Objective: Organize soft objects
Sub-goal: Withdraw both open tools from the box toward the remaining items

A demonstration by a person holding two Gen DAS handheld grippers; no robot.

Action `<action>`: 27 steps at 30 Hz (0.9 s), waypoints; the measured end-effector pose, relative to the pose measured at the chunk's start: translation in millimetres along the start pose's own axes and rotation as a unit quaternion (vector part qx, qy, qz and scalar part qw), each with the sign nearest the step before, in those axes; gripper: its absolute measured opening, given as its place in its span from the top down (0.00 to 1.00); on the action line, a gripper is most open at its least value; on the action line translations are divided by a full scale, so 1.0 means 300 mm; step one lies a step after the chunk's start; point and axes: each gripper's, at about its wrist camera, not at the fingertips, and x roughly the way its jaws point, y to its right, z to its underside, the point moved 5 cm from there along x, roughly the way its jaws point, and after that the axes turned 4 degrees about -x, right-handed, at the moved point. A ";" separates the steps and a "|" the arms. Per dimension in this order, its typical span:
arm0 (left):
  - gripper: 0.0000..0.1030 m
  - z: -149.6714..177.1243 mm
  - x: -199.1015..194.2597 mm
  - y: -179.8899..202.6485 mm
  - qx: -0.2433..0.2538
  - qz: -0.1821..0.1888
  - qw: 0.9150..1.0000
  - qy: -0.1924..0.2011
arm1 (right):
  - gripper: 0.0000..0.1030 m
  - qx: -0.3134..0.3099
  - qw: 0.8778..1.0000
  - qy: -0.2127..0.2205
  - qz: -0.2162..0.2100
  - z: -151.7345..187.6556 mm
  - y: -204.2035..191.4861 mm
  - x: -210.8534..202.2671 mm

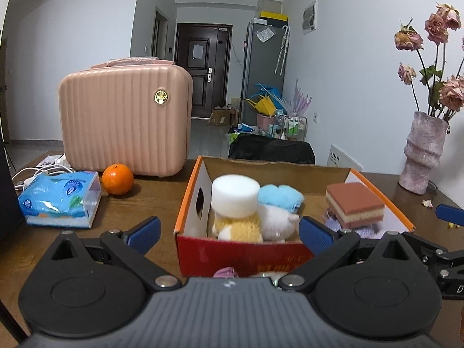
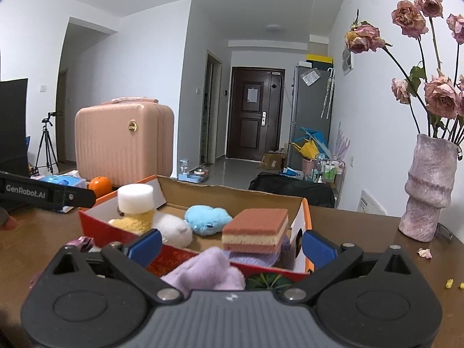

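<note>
Now both hand-held grippers, left (image 1: 229,229) and right (image 2: 230,243), gape wide and empty before the cardboard box (image 1: 190,185). Inside it sit a white foam cylinder (image 1: 235,194), plush toys (image 1: 279,198) and a layered sponge (image 2: 255,229).

Home apt: fridge (image 2: 311,110), front door (image 2: 255,113), suitcase (image 1: 124,121)
</note>
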 end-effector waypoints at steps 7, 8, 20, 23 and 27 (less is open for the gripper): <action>0.00 0.063 -0.054 -0.008 0.016 0.009 1.000 -0.014 | 0.00 -0.005 1.000 -0.007 -0.005 0.035 -0.017 -0.049; 0.00 0.071 -0.062 -0.009 0.018 0.010 1.000 -0.016 | 0.00 -0.004 1.000 -0.009 -0.005 0.040 -0.018 -0.055; 0.00 0.163 -0.141 -0.035 0.020 0.012 0.999 -0.043 | 0.00 0.005 0.999 -0.031 -0.009 0.119 -0.051 -0.144; 0.00 0.177 -0.164 -0.043 0.017 0.010 0.999 -0.045 | 0.00 0.011 0.999 -0.036 -0.008 0.131 -0.057 -0.164; 0.00 0.196 -0.190 -0.056 0.012 0.005 0.999 -0.048 | 0.00 0.022 0.999 -0.042 -0.002 0.148 -0.058 -0.187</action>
